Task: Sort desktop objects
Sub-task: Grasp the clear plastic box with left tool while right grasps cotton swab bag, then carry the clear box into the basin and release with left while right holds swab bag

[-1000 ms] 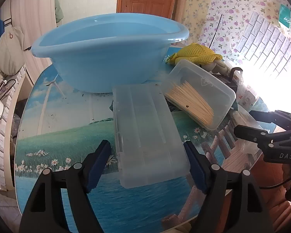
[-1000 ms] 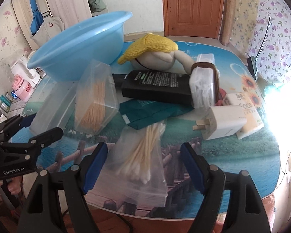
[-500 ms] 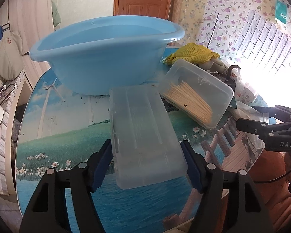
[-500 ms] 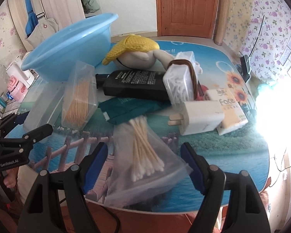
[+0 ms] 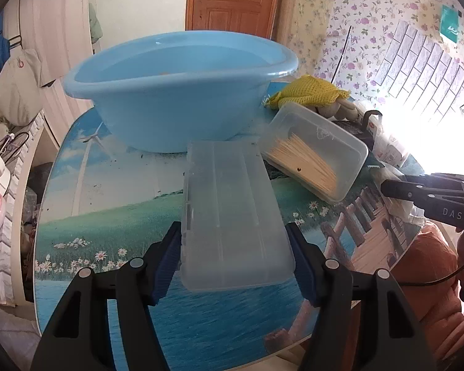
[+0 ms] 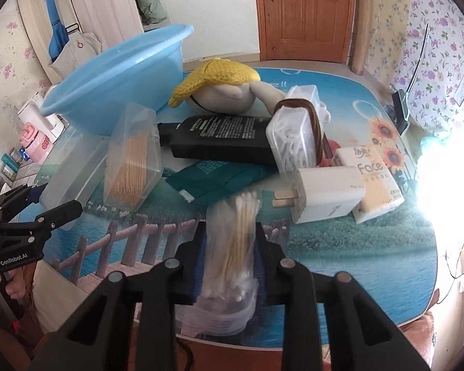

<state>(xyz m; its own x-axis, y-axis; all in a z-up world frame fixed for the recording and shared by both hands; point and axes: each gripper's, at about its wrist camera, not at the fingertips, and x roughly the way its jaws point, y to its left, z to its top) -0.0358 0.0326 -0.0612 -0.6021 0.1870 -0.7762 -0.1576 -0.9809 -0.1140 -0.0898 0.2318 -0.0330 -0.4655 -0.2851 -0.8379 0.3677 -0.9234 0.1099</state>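
My left gripper (image 5: 233, 259) is shut on a long clear plastic box (image 5: 232, 213) lying on the table in front of a big light-blue basin (image 5: 176, 89). The blue pads press both its long sides near the end. My right gripper (image 6: 230, 262) is shut on a clear bag of cotton swabs (image 6: 235, 241) at the table's front edge. The left gripper also shows at the left in the right wrist view (image 6: 37, 204), beside the clear box (image 6: 74, 173).
A tub of toothpicks (image 6: 133, 167) leans between box and clutter. Behind lie a black bottle (image 6: 219, 137), green packet (image 6: 219, 179), doll with yellow hat (image 6: 222, 89), floss-pick box (image 6: 294, 136), white charger (image 6: 328, 198) and tissue pack (image 6: 374, 182).
My right gripper has closed on the cotton swab bag, bunching it upright. My left gripper has slid forward and closed onto the sides of the clear box.
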